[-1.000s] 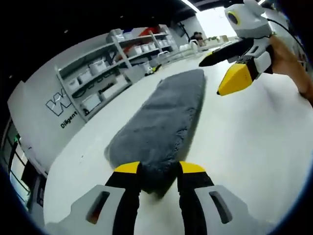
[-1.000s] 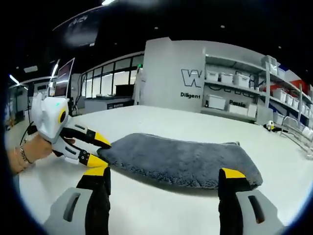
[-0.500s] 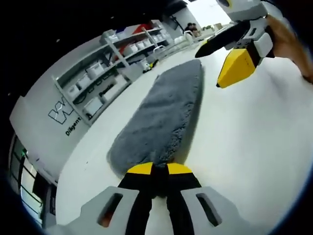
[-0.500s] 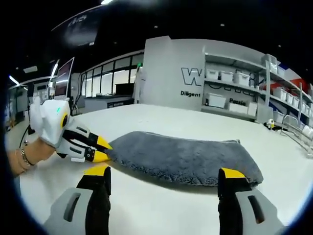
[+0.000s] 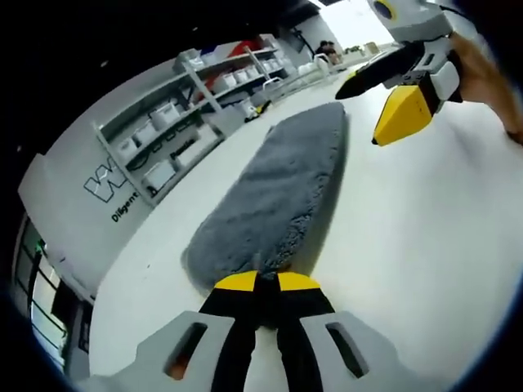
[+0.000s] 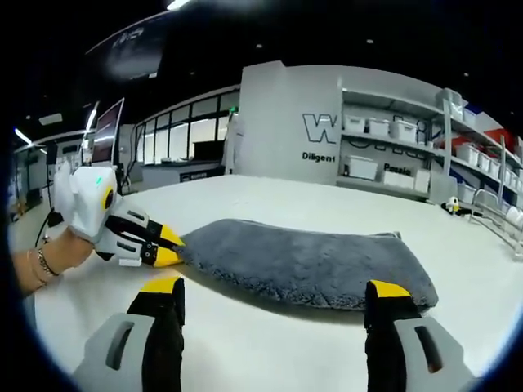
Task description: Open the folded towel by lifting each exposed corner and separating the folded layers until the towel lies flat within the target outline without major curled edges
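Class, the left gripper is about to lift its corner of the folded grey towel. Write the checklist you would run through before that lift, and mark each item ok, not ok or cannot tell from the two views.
1. Left gripper shut on the near end of the towel: ok, its jaws are pinched together on the pile.
2. Only the top layer caught: cannot tell, the layers are hidden between the jaws.
3. Right gripper open and clear of the towel: ok, jaws wide apart, short of its edge.
4. Towel still folded: ok, it lies as a narrow thick strip on the white table.
5. Target outline located: cannot tell, no marking is seen on the table.
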Demonstrator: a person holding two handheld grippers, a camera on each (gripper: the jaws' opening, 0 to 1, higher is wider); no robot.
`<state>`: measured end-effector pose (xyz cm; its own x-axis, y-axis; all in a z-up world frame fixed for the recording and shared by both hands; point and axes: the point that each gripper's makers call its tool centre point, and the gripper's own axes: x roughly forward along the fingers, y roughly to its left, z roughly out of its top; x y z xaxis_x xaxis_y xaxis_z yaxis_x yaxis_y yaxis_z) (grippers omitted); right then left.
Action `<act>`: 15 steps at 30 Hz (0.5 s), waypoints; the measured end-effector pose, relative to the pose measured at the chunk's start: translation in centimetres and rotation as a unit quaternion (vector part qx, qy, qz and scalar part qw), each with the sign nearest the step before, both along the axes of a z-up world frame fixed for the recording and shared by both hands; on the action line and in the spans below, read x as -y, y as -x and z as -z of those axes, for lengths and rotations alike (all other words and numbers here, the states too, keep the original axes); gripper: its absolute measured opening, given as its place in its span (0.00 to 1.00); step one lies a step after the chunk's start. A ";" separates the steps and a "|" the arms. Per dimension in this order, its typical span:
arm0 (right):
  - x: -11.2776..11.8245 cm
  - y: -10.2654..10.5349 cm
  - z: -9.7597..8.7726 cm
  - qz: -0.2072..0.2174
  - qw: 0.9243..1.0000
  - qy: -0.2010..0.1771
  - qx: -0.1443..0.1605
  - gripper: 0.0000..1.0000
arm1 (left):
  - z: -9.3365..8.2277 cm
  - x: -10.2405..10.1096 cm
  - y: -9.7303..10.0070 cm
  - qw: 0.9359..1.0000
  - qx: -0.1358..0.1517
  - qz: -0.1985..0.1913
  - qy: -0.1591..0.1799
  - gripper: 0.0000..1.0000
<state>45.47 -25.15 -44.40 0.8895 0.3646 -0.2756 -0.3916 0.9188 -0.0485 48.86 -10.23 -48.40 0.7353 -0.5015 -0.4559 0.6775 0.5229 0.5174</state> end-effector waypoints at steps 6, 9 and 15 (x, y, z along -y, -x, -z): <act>-0.1 0.0 0.1 0.000 1.000 0.000 -0.002 0.92 | 0.1 -1.3 -0.3 1.000 -0.003 -0.015 0.007 0.05; 0.0 0.0 0.2 0.000 1.000 0.000 -0.004 0.92 | -0.1 -1.8 -0.4 1.000 -0.002 -0.020 0.009 0.05; 0.0 -0.1 0.2 -0.001 1.000 0.000 -0.005 0.92 | 0.0 -3.5 -0.5 0.999 0.003 -0.032 0.002 0.05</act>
